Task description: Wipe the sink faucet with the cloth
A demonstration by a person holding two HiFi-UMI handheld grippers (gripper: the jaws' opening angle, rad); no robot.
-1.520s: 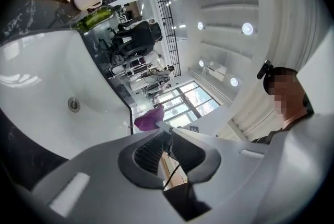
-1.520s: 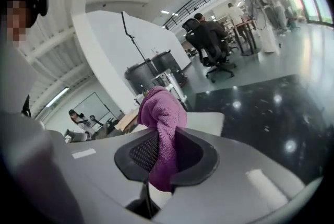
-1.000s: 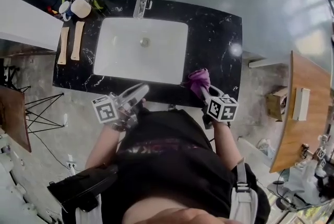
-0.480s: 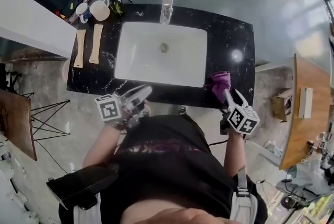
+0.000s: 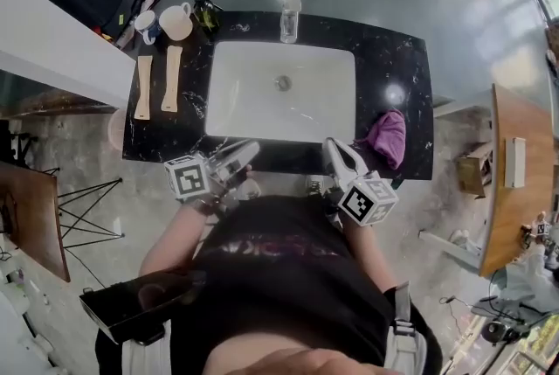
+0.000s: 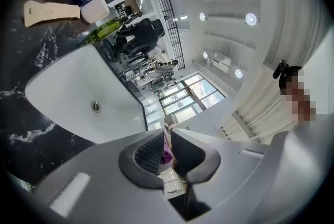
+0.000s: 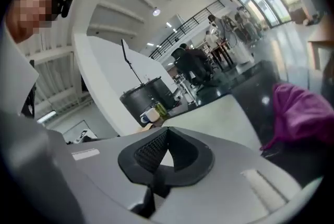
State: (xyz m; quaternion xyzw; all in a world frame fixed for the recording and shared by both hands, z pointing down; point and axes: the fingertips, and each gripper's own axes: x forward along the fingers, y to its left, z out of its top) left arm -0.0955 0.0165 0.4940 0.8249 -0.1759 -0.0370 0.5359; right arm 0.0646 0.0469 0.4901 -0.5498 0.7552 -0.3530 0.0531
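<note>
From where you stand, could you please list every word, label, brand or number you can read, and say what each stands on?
No text reads clearly in any view.
Marker cubes: black-and-white square patterns only, no letters or numbers.
Print on the person's black shirt: purple marks, too blurred to read.
White sticker in the right gripper view: too blurred to read.
Mugs: no print can be made out.

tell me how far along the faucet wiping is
Done: cannot tell whether the faucet was wiped. In hand: nothing; the purple cloth lies on the counter right of the sink, the right claw shut and empty, the left claw empty too. Left: picking the cloth up, if wiping remains.
</note>
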